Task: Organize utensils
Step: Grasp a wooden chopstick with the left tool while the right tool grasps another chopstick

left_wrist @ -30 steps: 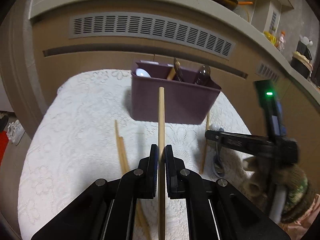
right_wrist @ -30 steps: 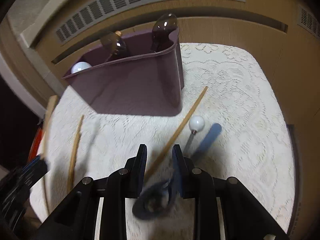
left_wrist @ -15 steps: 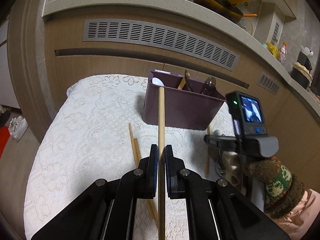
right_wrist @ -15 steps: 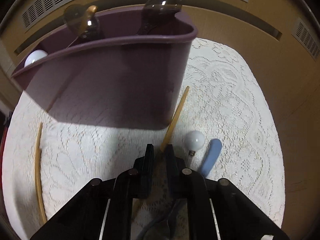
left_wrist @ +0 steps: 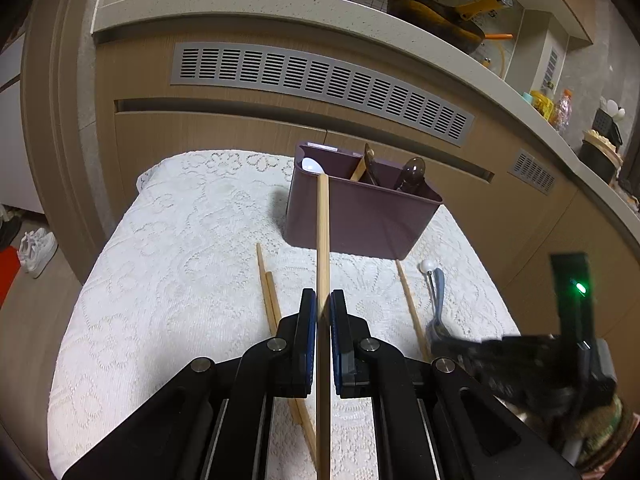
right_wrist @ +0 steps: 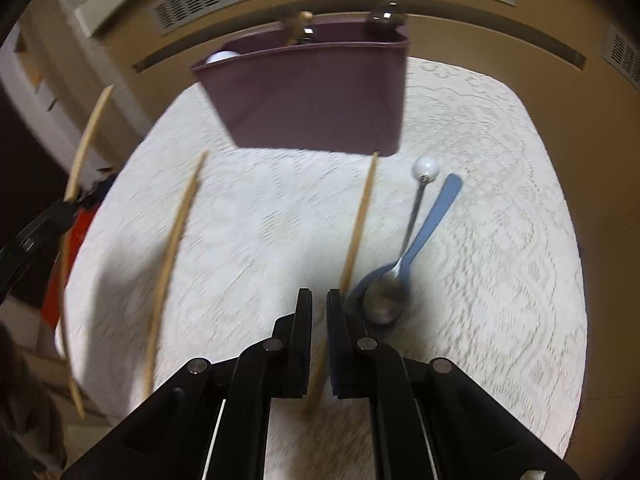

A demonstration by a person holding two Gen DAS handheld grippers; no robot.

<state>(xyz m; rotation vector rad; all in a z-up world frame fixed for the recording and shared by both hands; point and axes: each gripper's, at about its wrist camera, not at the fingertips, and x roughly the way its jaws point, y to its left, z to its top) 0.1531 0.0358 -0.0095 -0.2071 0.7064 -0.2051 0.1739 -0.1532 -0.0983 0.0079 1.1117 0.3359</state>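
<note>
A white lace cloth (left_wrist: 180, 260) covers the desk. On its left-centre part a pair of chopsticks (left_wrist: 269, 296) lies loose, side by side and touching. Just to their right the left claw (left_wrist: 322, 300) is pressed together on a raised chopstick (left_wrist: 322, 240), which stands up between its pads with its top in line with the holder's rim. Behind it, at the desk's far edge, stands a purple utensil holder (left_wrist: 360, 220). It holds a white spoon (left_wrist: 313, 165) at its left end, a wooden-handled utensil (left_wrist: 362, 166) near the middle and a dark glossy spoon (left_wrist: 412, 172) at the right; I cannot tell which compartments they sit in. Right of the holder's base a single chopstick (left_wrist: 408, 304) lies slanted on the cloth. Beside it a metal spoon (right_wrist: 412, 220) with a white ball end rests with its bowl in the bowl of a blue spoon (right_wrist: 438, 208). The right claw (right_wrist: 319, 300) has just been closing; its jaws are nearly together and pinch the near part of that single chopstick.
</note>
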